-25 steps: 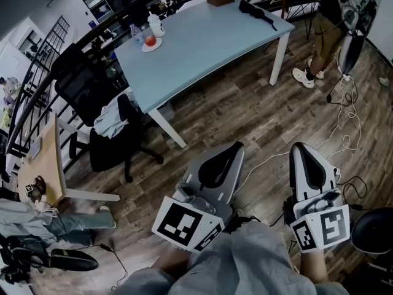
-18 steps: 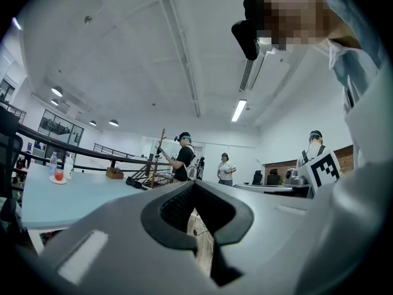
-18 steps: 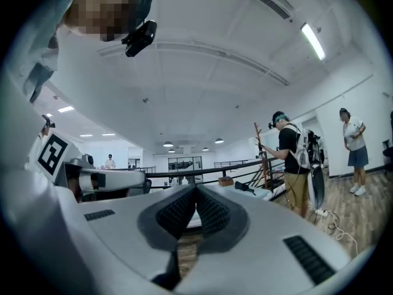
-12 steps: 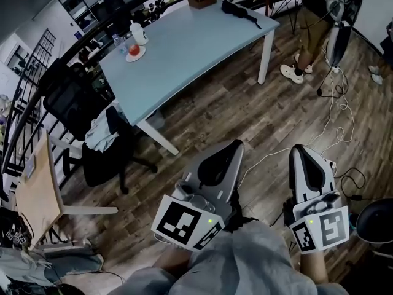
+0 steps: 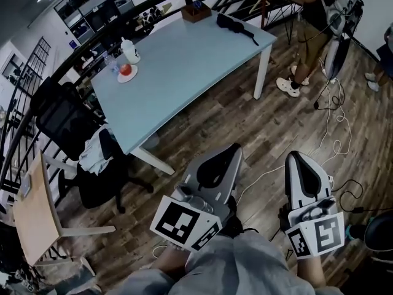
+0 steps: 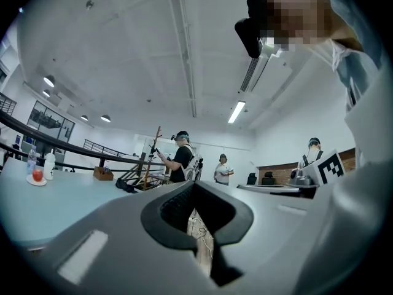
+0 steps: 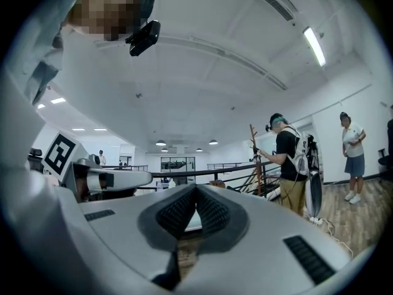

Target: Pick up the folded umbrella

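Observation:
The folded black umbrella lies on the far right part of the pale blue table. In the left gripper view the umbrella shows as a dark shape at the table's far end. Both grippers are held level over the wooden floor, well short of the table. My left gripper is shut with nothing in it, its pads meeting at the tip. My right gripper is beside it, jaws together and empty.
A wooden box, a white bottle and a plate with a red item stand on the table. A black office chair with draped clothes and a small wooden table are at left. A person stands at right, with cables on the floor.
The view has advanced toward the table, which now sits lower and more to the left in the head view. Both grippers moved forward with it, still shut.

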